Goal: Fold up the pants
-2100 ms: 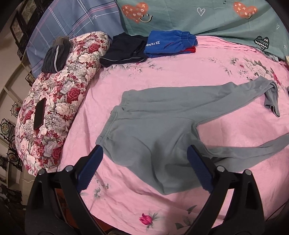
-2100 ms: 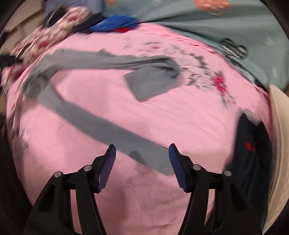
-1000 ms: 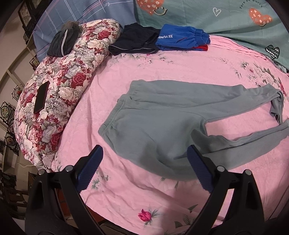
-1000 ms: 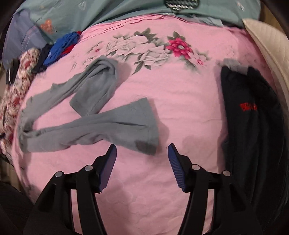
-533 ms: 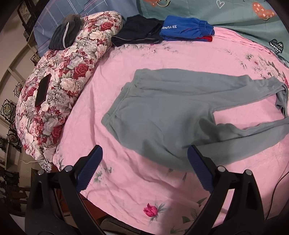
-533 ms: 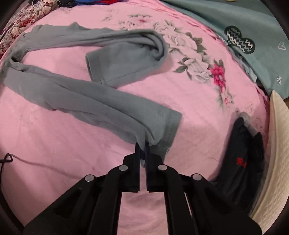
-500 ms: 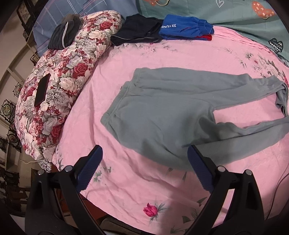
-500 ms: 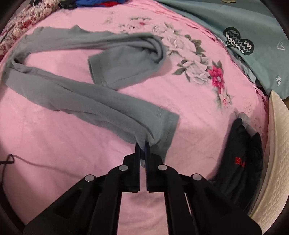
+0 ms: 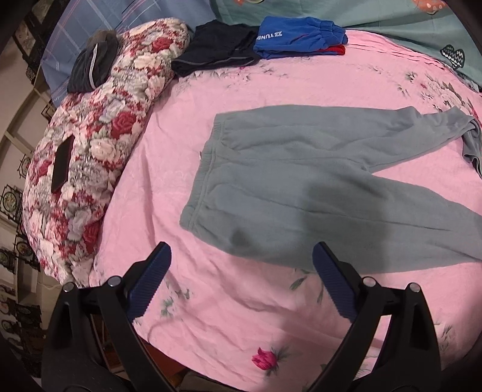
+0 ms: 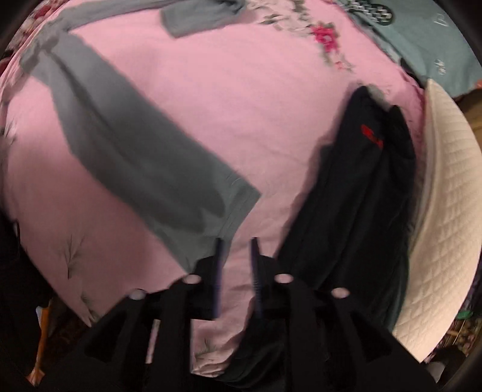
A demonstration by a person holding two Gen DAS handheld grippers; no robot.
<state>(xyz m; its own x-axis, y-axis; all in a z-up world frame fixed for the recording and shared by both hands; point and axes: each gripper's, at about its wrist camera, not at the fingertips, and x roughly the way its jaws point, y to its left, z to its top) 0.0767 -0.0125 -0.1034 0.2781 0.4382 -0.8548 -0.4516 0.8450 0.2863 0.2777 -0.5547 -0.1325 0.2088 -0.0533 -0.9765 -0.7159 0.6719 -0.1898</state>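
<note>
Grey sweatpants [image 9: 301,187] lie spread on the pink bedsheet [image 9: 211,301], waistband to the left, legs running right. My left gripper [image 9: 241,265] is open and empty, just in front of the near edge of the seat. In the blurred right wrist view, the near leg [image 10: 144,162] lies flat with its cuff [image 10: 238,205] just ahead of my right gripper [image 10: 236,253]. Its jaws stand slightly apart with only pink sheet between them. The far leg's cuff [image 10: 195,18] is folded back at the top.
A floral quilt [image 9: 96,144] with a black phone [image 9: 61,164] lies at the left. Folded black [image 9: 217,48] and blue [image 9: 298,36] clothes lie at the back. A dark garment [image 10: 361,187] and a white quilted cushion [image 10: 446,211] lie right of my right gripper.
My right gripper was shut on the near leg's cuff and has let it go, jaws now slightly apart. The leg lies straighter. The left gripper has moved slightly closer to the pants.
</note>
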